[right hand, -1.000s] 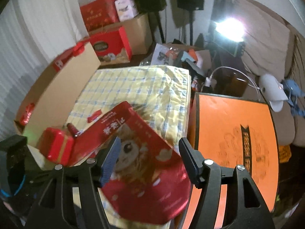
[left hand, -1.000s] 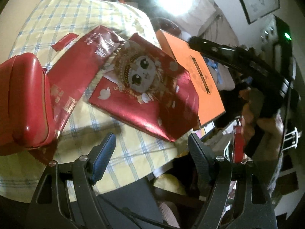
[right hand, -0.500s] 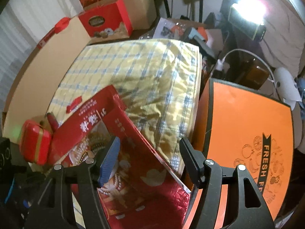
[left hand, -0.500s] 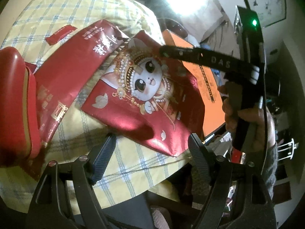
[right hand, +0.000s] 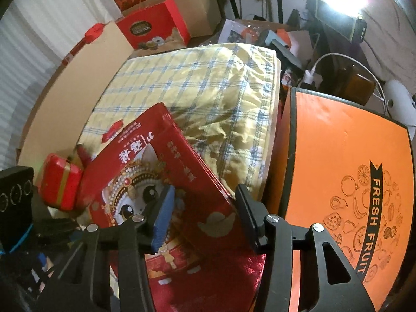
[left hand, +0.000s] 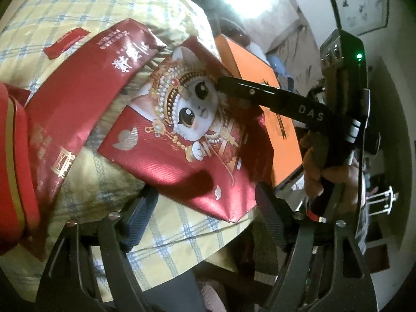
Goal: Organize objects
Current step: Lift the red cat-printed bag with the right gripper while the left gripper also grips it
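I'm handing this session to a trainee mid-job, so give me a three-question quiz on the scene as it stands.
1. True or false: the right gripper is open over the red cat gift bag.
2. What lies directly beside the checked tablecloth, on the right gripper's side?
A. a blue crate
B. the orange FRESH FRUIT box
C. a green basket
3. Fill in: the left gripper is open and holds ______.

Key
1. True: the fingers straddle the bag's upper edge, not yet shut on it.
2. B
3. Nothing: it is near the bag's lower corner.
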A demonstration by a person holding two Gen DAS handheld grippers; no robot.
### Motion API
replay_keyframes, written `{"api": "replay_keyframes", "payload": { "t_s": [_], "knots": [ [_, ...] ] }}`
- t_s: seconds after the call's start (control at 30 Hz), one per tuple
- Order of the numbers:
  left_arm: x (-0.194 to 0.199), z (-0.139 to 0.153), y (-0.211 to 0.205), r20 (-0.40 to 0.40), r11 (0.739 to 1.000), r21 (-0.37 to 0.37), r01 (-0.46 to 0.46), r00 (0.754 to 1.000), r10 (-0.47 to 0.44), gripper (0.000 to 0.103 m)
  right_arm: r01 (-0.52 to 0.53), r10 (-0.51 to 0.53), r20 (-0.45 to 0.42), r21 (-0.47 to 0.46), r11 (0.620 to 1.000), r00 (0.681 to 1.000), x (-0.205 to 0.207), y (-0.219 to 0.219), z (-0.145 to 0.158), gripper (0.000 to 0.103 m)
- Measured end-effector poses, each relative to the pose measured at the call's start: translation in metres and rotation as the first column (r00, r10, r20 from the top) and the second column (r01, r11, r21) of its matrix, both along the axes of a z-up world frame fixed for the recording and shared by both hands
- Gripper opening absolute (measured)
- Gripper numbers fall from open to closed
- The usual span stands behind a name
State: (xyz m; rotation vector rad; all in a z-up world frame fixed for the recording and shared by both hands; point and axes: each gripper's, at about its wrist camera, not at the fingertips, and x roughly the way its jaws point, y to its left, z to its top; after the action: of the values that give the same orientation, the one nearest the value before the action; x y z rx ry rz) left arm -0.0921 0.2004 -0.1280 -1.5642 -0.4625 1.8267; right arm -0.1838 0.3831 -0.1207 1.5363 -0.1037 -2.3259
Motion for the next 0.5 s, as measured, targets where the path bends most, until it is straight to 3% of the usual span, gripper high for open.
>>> {"api": "replay_keyframes", "payload": {
  "t_s": [0.13, 0.27, 0.5],
  "knots": [
    [0.003, 0.011, -0.006, -0.040, 1.000, -0.022, 0.018, 0.999, -0.018, 0.057, 0.017, -0.019, -0.022, -0.052, 0.998, 1.000, 0.011, 0.013, 0.009, 0.046],
    [-0.004, 0.025, -0.007, -0.075, 1.000, -0.021, -0.004, 0.997, 0.003, 0.056, 0.019, -0.024, -0.067, -0.073, 0.997, 0.997, 0.025, 0.017, 0.028, 0.042],
    [-0.003, 0.068, -0.024, -0.183, 0.998, -0.007, -0.054, 0.982, 0.052, 0.056, 0.022, -0.022, -0.174, -0.002, 1.000, 0.985, 0.045, -0.001, 0.071, 0.042]
  ]
}}
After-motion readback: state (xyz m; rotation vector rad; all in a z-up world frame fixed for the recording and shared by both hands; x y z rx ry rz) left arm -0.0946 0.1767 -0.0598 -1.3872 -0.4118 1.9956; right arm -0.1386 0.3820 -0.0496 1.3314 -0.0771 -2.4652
